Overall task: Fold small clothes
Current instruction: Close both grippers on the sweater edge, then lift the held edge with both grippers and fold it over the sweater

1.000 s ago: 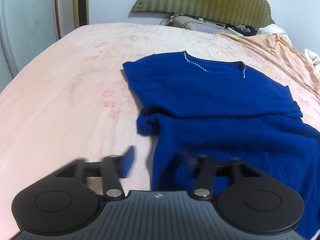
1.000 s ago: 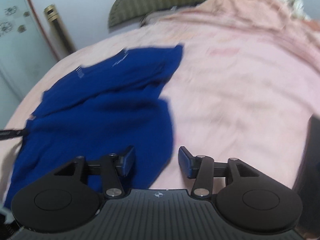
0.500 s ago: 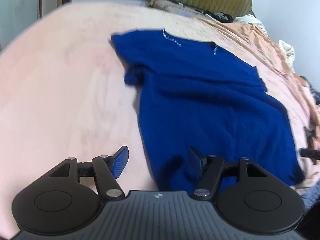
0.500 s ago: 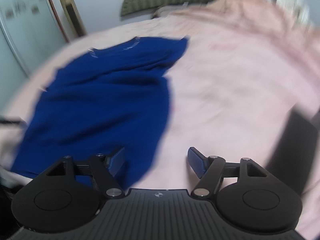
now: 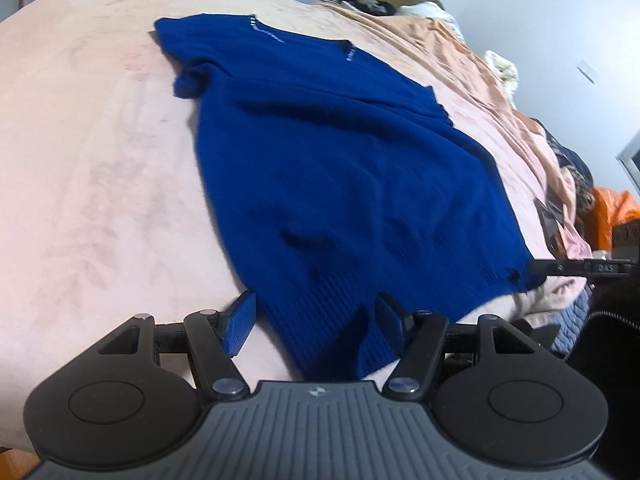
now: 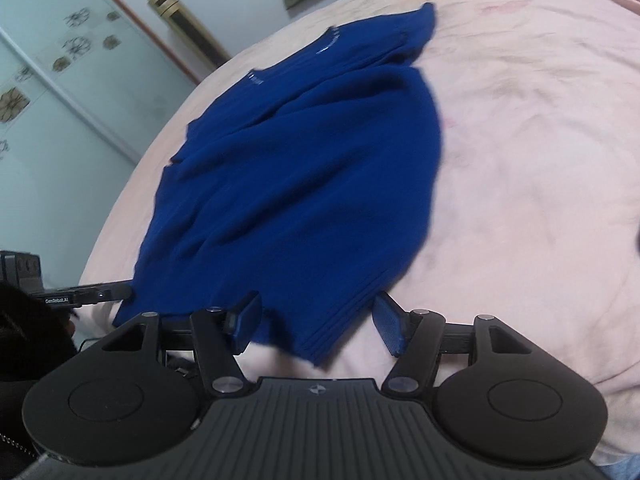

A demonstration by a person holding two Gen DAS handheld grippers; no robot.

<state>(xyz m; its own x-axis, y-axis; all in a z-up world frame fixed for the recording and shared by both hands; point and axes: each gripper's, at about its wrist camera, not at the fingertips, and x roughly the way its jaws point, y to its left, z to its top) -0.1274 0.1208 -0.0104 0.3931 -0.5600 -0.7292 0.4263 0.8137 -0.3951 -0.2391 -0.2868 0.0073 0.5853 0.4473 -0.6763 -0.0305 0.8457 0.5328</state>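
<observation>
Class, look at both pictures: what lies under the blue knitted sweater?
The blue knitted sweater lies spread on a pale pink floral bedspread, visible all around it. Anything directly beneath the fabric is covered.

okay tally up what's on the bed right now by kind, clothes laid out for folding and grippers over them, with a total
Blue sweater: 1
Grippers: 2, the left gripper and the right gripper, each open over a bottom corner of the hem
Total: 3

My left gripper (image 5: 316, 322) and right gripper (image 6: 316, 322) match: black linkage arms, silver screws, round discs, ribbed grey housing, blue ribbed pads (image 5: 240, 328); dark sleeve (image 6: 24, 332).
</observation>
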